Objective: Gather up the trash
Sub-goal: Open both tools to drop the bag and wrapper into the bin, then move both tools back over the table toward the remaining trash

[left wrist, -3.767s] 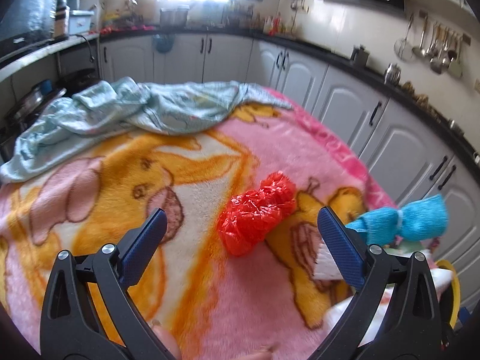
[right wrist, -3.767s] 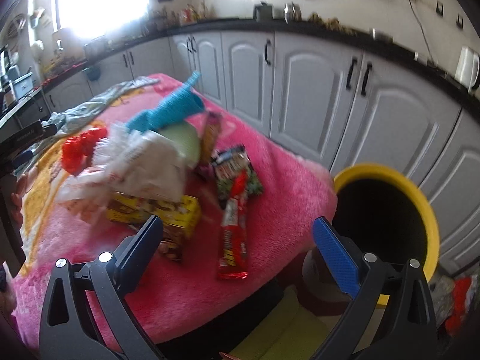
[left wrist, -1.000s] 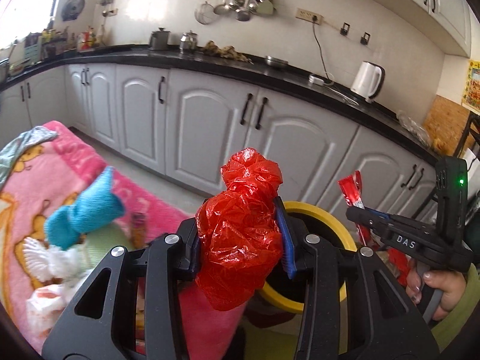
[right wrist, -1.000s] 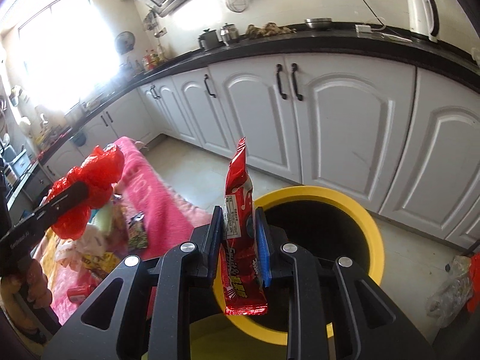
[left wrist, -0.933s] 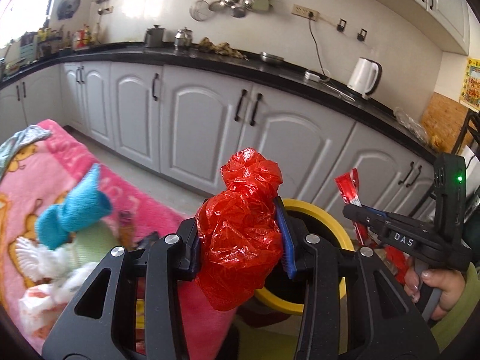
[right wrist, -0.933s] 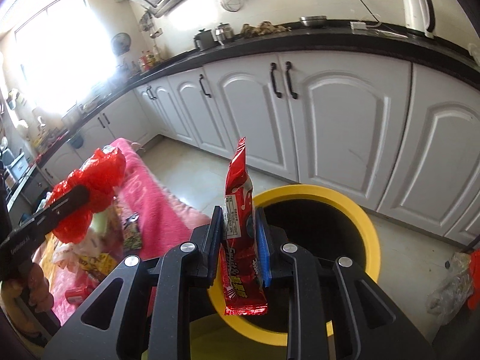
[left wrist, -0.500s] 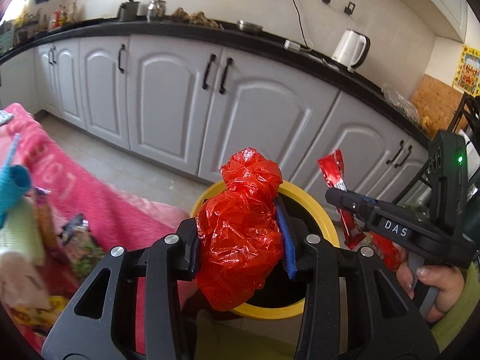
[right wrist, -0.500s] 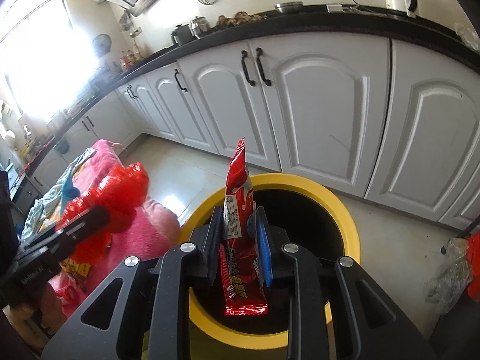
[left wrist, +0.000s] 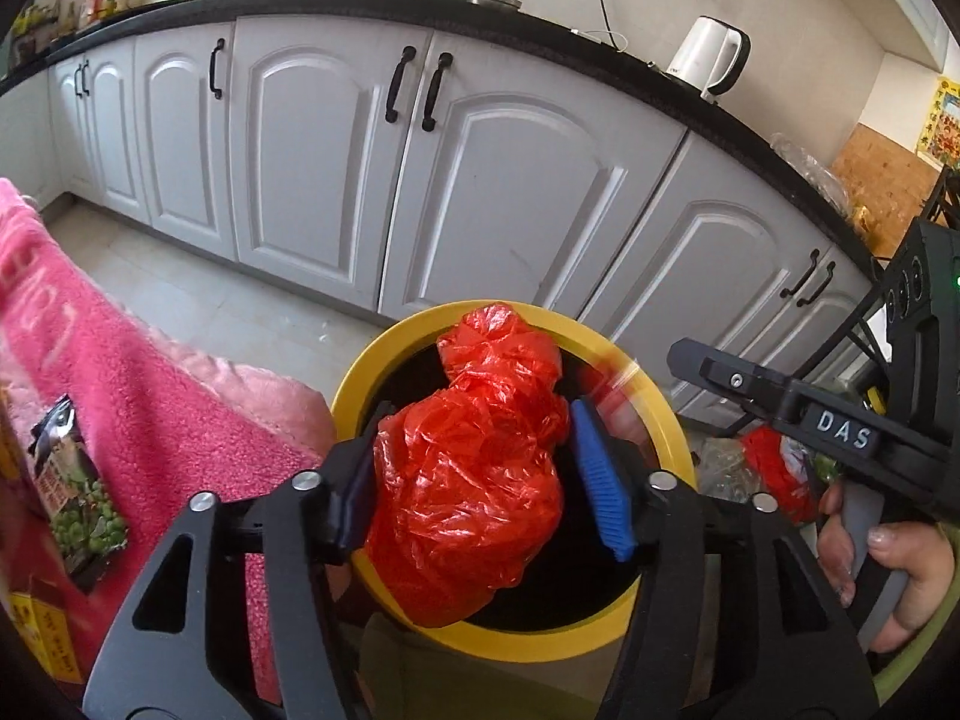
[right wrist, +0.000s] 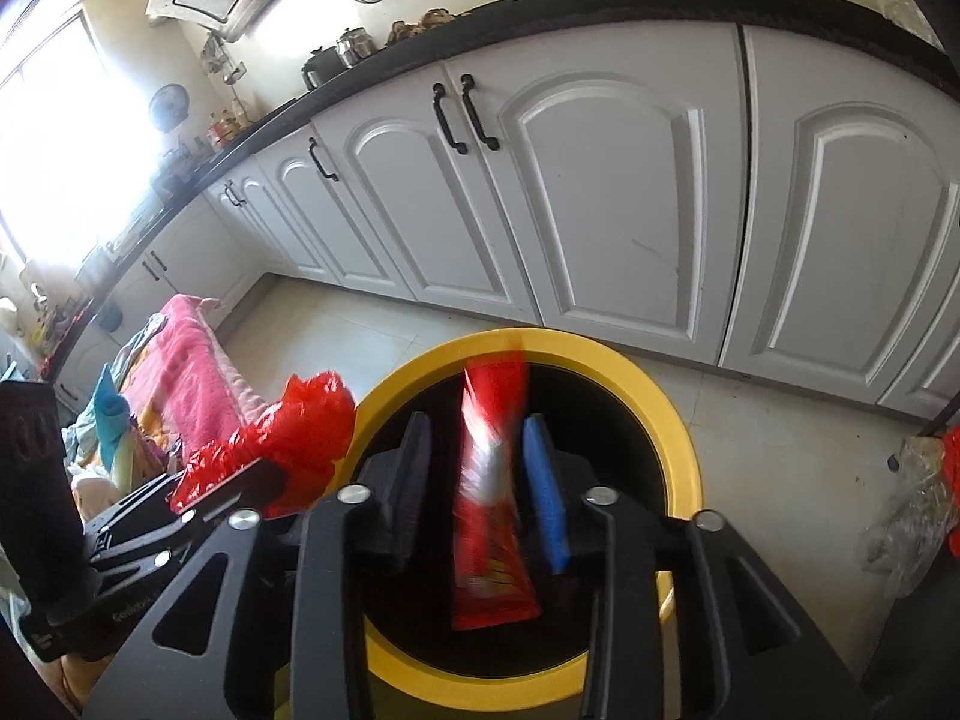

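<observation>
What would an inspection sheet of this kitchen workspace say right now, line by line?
Surface: pink fleece blanket beside the bin.
Job's things: crumpled red plastic bag and red snack wrapper, both over the round yellow-rimmed bin.
Clutter: green pea snack packet and yellow box on the blanket; more bags on the floor.
Grippers: left gripper and right gripper have just been opening, trash between the jaws, wrapper blurred.
Cables: kettle cord.
Surroundings: white cabinets, black countertop.

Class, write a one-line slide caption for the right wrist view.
Right gripper, jaws just opening, releases a red snack wrapper above the yellow-rimmed bin.
</observation>
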### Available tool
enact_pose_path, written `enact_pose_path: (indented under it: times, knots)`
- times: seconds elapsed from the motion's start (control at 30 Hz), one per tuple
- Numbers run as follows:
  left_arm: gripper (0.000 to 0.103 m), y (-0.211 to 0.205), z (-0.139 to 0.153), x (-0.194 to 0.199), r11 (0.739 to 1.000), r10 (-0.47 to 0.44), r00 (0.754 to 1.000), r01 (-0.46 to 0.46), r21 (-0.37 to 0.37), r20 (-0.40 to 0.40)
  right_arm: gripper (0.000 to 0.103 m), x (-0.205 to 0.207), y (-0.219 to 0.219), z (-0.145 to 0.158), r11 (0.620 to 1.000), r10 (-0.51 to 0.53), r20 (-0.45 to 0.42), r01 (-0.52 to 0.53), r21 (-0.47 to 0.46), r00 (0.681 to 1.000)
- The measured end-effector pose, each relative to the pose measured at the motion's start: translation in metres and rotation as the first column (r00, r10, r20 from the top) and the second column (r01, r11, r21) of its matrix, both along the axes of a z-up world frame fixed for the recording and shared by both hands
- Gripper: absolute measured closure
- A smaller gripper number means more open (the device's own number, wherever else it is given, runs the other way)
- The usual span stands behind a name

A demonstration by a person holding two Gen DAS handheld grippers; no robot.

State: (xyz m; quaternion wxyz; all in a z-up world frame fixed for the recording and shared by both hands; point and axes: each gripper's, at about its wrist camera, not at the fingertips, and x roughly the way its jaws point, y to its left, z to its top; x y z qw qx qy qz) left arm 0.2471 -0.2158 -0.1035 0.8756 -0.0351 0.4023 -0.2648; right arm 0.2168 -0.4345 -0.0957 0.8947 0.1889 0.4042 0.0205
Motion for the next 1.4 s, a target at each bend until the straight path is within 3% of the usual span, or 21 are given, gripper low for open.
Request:
enact_pose_path:
  times: [0.07,0.13,0.53,1.13,1.23,1.4]
  knots:
    - [0.044,0.001,0.0,-0.001,1.0,0.005,1.0,-0.005,0.005,0.005,0.066,0.001,-0.001,0.001,1.0,-0.004,0.001,0.004,0.001,1.0]
    - [0.036,0.004,0.001,-0.001,1.0,0.012,1.0,-0.012,0.004,0.011,0.059,0.0,-0.001,0.002,1.0,-0.011,0.008,0.011,0.0,1.0]
    - [0.011,0.044,0.03,-0.013,0.994,0.11,0.99,-0.109,-0.025,0.086,0.04,-0.013,0.024,0.026,0.997,0.011,0.088,-0.004,-0.071,0.996]
    - [0.011,0.114,0.07,-0.048,0.965,0.259,0.949,-0.247,-0.086,0.18,0.039,-0.031,0.081,0.065,0.98,0.149,0.187,-0.12,-0.156,0.971]
    - [0.011,0.123,0.075,-0.055,0.96,0.276,0.943,-0.261,-0.097,0.189,0.026,-0.037,0.091,0.071,0.977,0.162,0.207,-0.127,-0.17,0.965]
    - [0.011,0.14,0.082,-0.065,0.952,0.304,0.93,-0.285,-0.114,0.209,0.024,-0.045,0.11,0.08,0.966,0.206,0.234,-0.16,-0.202,0.95]
